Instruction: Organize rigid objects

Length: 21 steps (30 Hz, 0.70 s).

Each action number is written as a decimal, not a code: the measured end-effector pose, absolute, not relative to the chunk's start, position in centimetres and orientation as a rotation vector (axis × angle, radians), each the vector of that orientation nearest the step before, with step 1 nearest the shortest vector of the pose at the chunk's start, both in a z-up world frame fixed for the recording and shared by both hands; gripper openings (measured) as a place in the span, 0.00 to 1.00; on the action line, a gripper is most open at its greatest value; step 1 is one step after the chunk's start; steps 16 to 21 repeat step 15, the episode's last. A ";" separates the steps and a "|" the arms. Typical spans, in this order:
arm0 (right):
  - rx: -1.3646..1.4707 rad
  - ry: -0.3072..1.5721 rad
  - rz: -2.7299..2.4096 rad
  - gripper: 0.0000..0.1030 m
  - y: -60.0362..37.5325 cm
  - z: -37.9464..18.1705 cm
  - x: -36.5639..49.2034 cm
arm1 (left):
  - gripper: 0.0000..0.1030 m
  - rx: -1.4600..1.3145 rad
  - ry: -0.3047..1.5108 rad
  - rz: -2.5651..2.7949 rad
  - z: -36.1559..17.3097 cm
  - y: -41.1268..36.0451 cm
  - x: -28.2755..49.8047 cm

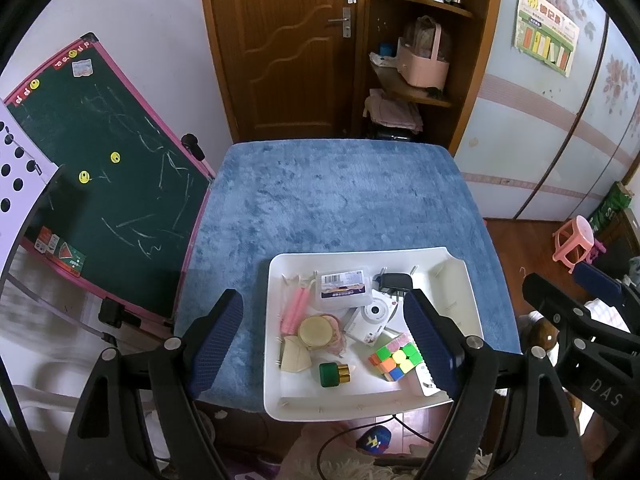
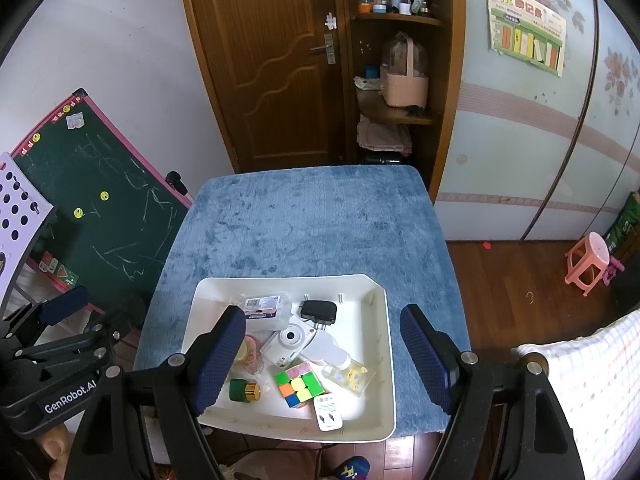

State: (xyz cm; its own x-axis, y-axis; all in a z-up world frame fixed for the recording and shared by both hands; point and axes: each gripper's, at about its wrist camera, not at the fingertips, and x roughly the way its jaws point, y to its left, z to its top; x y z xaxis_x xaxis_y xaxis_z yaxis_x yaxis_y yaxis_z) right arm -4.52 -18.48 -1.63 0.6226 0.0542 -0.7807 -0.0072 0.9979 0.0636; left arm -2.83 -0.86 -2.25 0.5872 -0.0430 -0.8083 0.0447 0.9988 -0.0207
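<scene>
Blue plush cloth covers the table (image 2: 304, 220), and behind it stand a brown door and a corner shelf, with a chalkboard leaning off the left edge. Both grippers hang above the table's near edge, jaws wide apart and holding nothing: the left gripper (image 1: 326, 340) spans the left half of a white tray (image 1: 460, 304), and the right gripper (image 2: 324, 354) frames the tray's right half.

Everything small sits inside that tray at the near edge, slightly right of centre. Nearest the edge lie a white plug adapter (image 2: 328, 414), a multicoloured puzzle cube (image 2: 300, 388) and a green bottle with a gold cap (image 2: 244, 391) on its side. Just beyond are a clear yellowish packet (image 2: 352, 376), a round wooden disc (image 1: 316, 331) over some pinkish pieces, a beige folded item (image 1: 295, 356) and a white instant camera (image 2: 290, 340). Toward the tray's far wall rest a clear plastic box with a barcode label (image 1: 344, 286), a black charger (image 2: 318, 311) and a pink stick-like bundle (image 1: 294, 310).

The heap is jumbled, overlapping, nothing lined up; the rest of the cloth carries nothing. That fits either things gathered into the tray as their final place, or a pile awaiting sorting onto the cloth; I cannot judge which.

The cube lies between the right gripper's fingers, lower centre.
</scene>
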 end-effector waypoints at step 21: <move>0.057 0.900 0.035 0.78 -18.6 -1.7 -4.4 | 0.82 0.006 0.951 -0.051 -2.5 -0.9 -2.9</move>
